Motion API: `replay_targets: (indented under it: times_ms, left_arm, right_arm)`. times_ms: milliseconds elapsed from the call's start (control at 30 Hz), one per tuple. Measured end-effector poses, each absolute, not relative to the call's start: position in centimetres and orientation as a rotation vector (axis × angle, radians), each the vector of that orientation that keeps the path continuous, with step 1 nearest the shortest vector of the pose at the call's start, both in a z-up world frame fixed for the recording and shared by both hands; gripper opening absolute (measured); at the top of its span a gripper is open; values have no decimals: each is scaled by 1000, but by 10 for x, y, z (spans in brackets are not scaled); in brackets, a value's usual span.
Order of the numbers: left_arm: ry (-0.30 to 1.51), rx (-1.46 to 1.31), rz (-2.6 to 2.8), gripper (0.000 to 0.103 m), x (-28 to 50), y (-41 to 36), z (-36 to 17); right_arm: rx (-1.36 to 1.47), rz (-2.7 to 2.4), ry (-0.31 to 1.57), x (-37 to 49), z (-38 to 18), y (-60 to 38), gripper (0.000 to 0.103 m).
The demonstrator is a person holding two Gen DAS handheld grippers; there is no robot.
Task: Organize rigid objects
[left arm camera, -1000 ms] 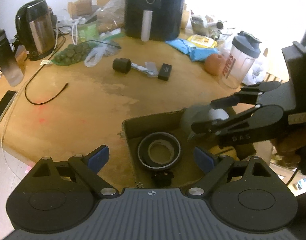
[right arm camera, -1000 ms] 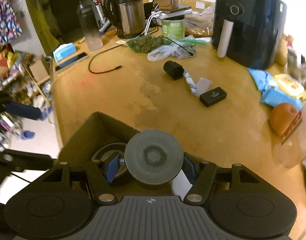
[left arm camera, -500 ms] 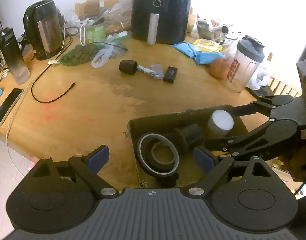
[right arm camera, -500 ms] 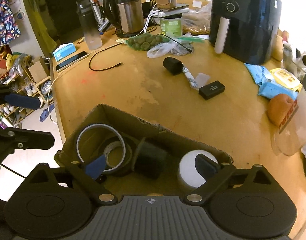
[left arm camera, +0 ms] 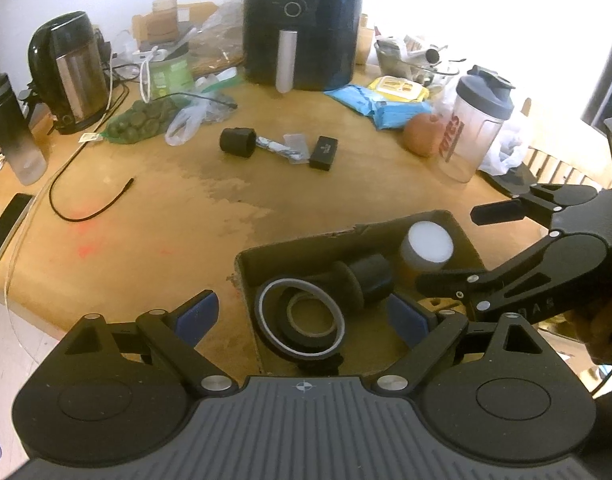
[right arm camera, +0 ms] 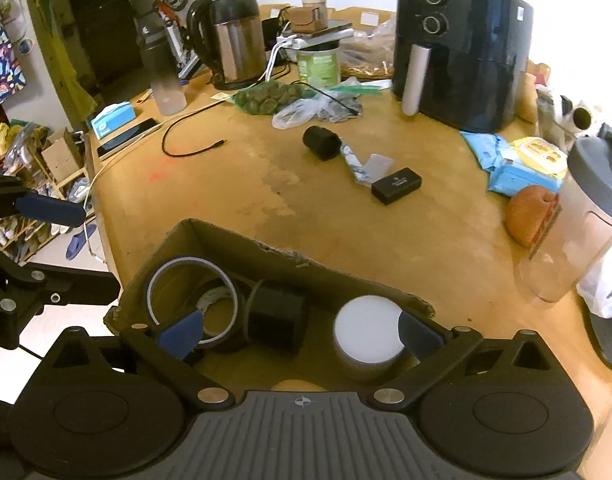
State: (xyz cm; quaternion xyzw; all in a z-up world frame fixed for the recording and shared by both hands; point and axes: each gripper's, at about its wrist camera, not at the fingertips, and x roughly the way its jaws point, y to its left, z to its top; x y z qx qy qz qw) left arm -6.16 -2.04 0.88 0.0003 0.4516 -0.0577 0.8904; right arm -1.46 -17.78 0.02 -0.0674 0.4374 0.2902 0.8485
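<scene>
An open brown cardboard box point(right arm camera: 234, 240) sits at the near edge of a worn wooden table point(right arm camera: 386, 232), low in the middle of both views. Inside it lie a dark tape roll point(right arm camera: 186, 276), a black spool point(right arm camera: 276, 314) and a white-topped round jar point(right arm camera: 368, 334).

The right gripper point(right arm camera: 300, 332) hangs over the box with its jaws opening; the jar's top shows between the blue pads, but neither pad presses on it. The left gripper point(left arm camera: 302, 314) hovers over the box's near left corner, jaws spread wide and empty.

Still out on the table, near the upper middle of the right view, are a short black cylinder point(right arm camera: 321, 143) lying on its side and a small black rectangular box point(right arm camera: 396, 185).

Both look stiff and light. The cylinder would probably roll, so pinching its flat ends seems safest. The box's long flat sides offer a firm hold.
</scene>
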Motion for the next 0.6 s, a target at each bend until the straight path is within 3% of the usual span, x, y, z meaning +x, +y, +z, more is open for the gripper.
replay_targets:
  times_ms: [600]
  left_arm:
    - [1063, 35, -233, 92, -39, -33, -28]
  right_arm:
    - [-66, 496, 916, -2, 5, -201, 103]
